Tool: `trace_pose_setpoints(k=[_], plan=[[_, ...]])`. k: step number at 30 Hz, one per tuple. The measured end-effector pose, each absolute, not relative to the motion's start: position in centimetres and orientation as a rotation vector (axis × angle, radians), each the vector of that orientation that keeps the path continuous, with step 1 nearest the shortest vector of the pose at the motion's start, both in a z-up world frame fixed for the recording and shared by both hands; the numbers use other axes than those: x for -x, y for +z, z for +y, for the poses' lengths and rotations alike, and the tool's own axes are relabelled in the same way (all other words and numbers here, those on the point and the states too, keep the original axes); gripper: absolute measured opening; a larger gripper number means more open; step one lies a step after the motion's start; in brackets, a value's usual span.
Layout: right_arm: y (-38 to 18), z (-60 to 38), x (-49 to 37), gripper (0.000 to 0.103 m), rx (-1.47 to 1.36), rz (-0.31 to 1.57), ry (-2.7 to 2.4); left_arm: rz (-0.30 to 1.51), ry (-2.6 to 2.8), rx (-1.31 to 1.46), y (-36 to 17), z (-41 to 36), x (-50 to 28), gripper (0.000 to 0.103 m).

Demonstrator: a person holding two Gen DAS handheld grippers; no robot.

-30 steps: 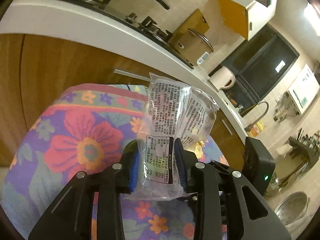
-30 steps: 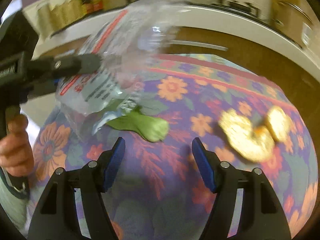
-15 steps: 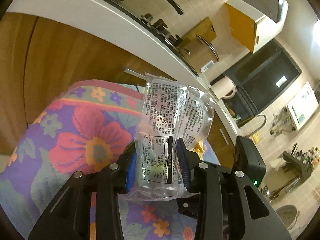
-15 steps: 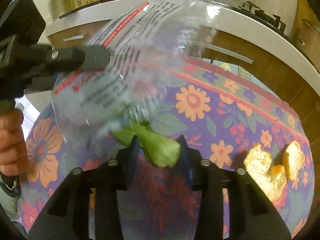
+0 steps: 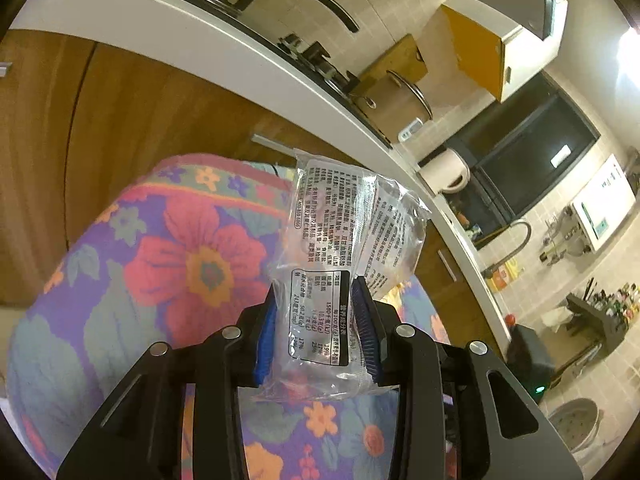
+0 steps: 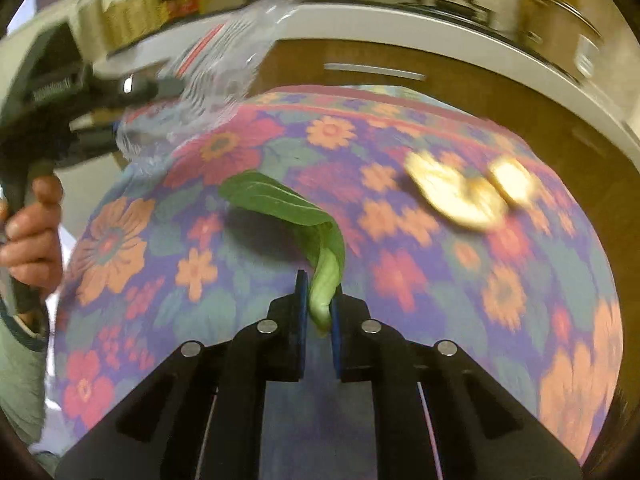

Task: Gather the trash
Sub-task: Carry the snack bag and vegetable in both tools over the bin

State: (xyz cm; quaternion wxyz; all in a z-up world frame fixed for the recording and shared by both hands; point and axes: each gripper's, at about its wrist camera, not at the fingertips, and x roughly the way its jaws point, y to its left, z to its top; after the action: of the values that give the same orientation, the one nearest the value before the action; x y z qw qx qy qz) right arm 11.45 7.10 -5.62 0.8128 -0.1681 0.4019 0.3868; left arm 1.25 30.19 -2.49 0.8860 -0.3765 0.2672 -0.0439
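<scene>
**Bag and leaf both held**

The left gripper (image 5: 316, 328) pinches a clear printed bag (image 5: 340, 248); its contents cannot be made out. The right gripper (image 6: 319, 312) is clamped on the leaf (image 6: 288, 208) stem, blade trailing over the floral cloth (image 6: 400, 280), peels (image 6: 460, 192) beyond.

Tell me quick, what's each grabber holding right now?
Left gripper: closed on the clear plastic wrapper.
Right gripper: closed on the stem of the green vegetable leaf.
</scene>
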Motion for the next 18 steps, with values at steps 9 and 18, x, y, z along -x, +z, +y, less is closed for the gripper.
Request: trace_pose_setpoints(k=[9, 18], plan=[[-3.3, -2.4, -8.9, 0.008, 0.184, 0.792, 0.695, 0.619, -0.220, 0.667, -2.2, 22.1, -2.2, 0.017], [-2.9, -13.5, -6.5, 0.008, 0.049, 0.718, 0.579, 0.681, -0.371, 0.539, -1.8, 12.0, -4.9, 0.017]])
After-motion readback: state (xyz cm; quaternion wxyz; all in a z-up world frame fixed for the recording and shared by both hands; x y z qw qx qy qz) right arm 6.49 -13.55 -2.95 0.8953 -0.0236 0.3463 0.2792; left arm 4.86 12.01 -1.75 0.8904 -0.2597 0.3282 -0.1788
